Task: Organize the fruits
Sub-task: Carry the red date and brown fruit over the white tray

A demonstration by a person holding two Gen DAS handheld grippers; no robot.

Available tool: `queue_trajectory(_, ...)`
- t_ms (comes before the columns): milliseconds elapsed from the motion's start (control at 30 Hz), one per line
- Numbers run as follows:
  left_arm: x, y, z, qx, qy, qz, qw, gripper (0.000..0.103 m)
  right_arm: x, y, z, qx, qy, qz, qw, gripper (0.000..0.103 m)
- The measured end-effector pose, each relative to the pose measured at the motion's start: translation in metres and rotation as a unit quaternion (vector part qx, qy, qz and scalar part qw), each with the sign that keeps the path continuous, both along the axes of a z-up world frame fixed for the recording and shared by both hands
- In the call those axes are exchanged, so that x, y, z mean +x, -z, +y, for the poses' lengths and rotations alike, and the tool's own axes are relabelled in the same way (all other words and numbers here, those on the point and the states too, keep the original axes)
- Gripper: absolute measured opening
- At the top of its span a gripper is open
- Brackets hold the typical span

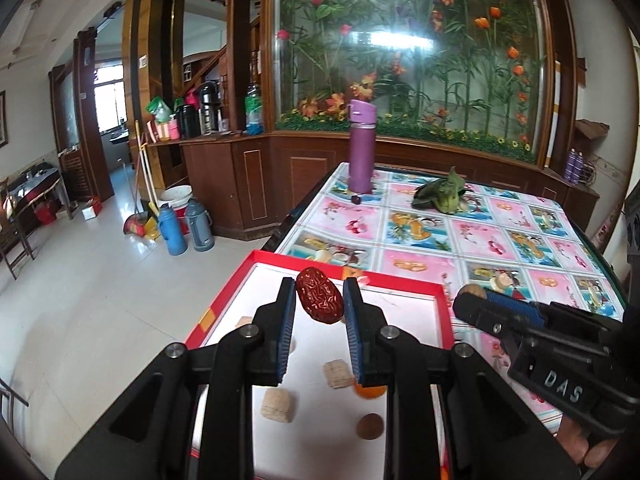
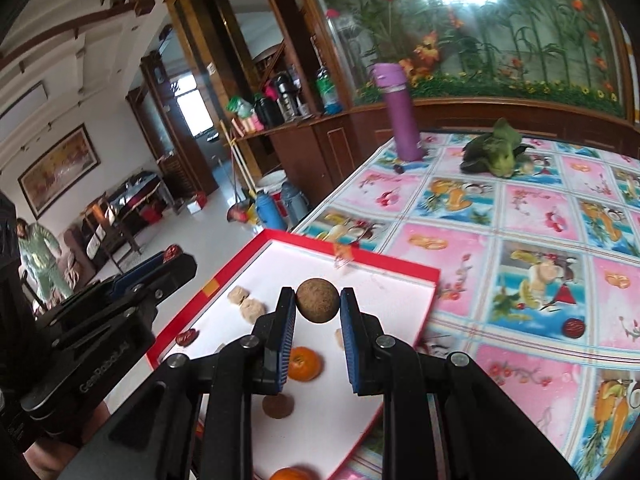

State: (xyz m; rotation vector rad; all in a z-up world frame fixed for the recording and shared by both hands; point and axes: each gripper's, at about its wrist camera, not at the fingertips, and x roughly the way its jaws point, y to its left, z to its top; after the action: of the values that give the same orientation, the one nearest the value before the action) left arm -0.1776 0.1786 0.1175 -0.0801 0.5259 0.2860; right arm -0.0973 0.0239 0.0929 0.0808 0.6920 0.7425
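Note:
My left gripper (image 1: pixel 319 300) is shut on a wrinkled red date (image 1: pixel 320 300), held above the red-rimmed white tray (image 1: pixel 400 285). My right gripper (image 2: pixel 318 300) is shut on a round brown fruit (image 2: pixel 318 300) over the same tray (image 2: pixel 400 262). In the tray lie a tangerine (image 2: pixel 304 362), a brown round fruit (image 2: pixel 278 405), beige pieces (image 2: pixel 252 309) and another red date (image 2: pixel 187 337). A second tangerine (image 2: pixel 292 474) shows at the tray's near end. One more red date (image 2: pixel 574 327) rests on the tablecloth, right of the tray.
A purple bottle (image 2: pixel 400 120) and a leafy green vegetable (image 2: pixel 496 152) stand at the table's far side, with a small dark fruit (image 1: pixel 356 199) by the bottle. The table edge drops to the tiled floor on the left, where flasks (image 1: pixel 172 232) stand. A person (image 2: pixel 40 256) stands far left.

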Motion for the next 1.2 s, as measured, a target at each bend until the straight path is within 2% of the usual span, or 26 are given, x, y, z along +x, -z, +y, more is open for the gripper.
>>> queue_trajectory(367, 0.008, 0.021, 0.026, -0.007, -0.028, 0.023, 0.9993, 0.026, -0.001, 0.029, 0.033, -0.036, -0.023, 0.04, 0.998, 0.021)
queue_trajectory(1200, 0.025, 0.054, 0.055, -0.018, -0.049, 0.068, 0.9963, 0.026, 0.001, 0.047, 0.061, -0.055, -0.042, 0.064, 0.996, 0.021)
